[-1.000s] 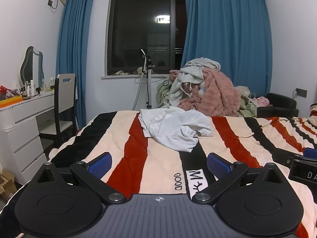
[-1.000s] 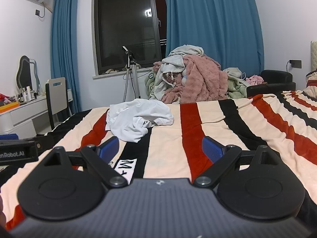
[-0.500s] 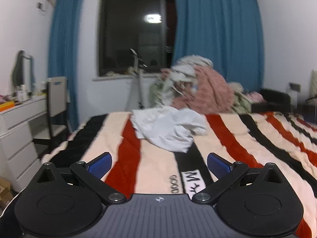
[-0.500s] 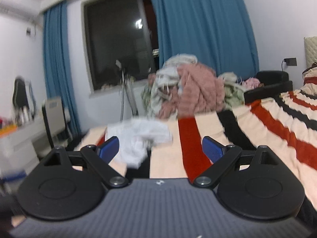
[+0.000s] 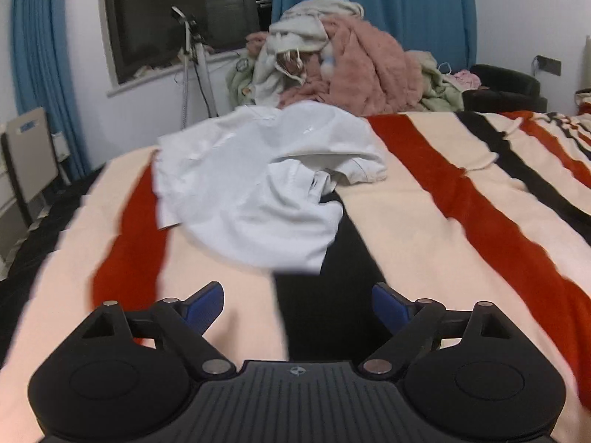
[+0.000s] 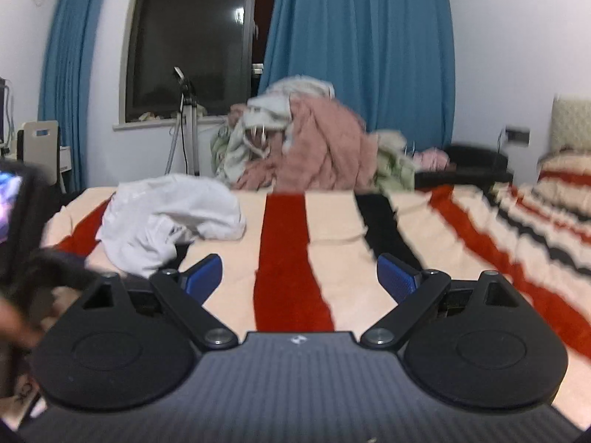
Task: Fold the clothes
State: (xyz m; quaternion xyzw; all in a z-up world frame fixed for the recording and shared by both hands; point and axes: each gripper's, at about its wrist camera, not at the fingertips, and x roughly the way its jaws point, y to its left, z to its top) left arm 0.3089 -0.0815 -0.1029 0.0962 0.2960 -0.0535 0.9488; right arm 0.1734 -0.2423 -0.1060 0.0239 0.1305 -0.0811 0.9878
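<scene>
A crumpled white garment (image 5: 266,184) lies on the striped bed (image 5: 424,221), just ahead of my left gripper (image 5: 297,301). The left gripper is open and empty, hovering over the bed a short way in front of the garment's near edge. In the right wrist view the same white garment (image 6: 170,217) lies ahead to the left on the bed (image 6: 332,236). My right gripper (image 6: 299,275) is open and empty above a red stripe, to the right of the garment. The left gripper's body (image 6: 18,221) shows blurred at that view's left edge.
A heap of pink and pale clothes (image 5: 343,59) is piled beyond the far end of the bed (image 6: 303,140). A window with blue curtains (image 6: 362,44) is behind it. A chair (image 6: 38,147) and a stand (image 5: 195,62) stand at the left. A black seat (image 5: 506,88) is at the right.
Both grippers have moved forward over the bed toward the white garment, which now looks larger and closer. The left view has tilted downward. Both grippers stay open.
</scene>
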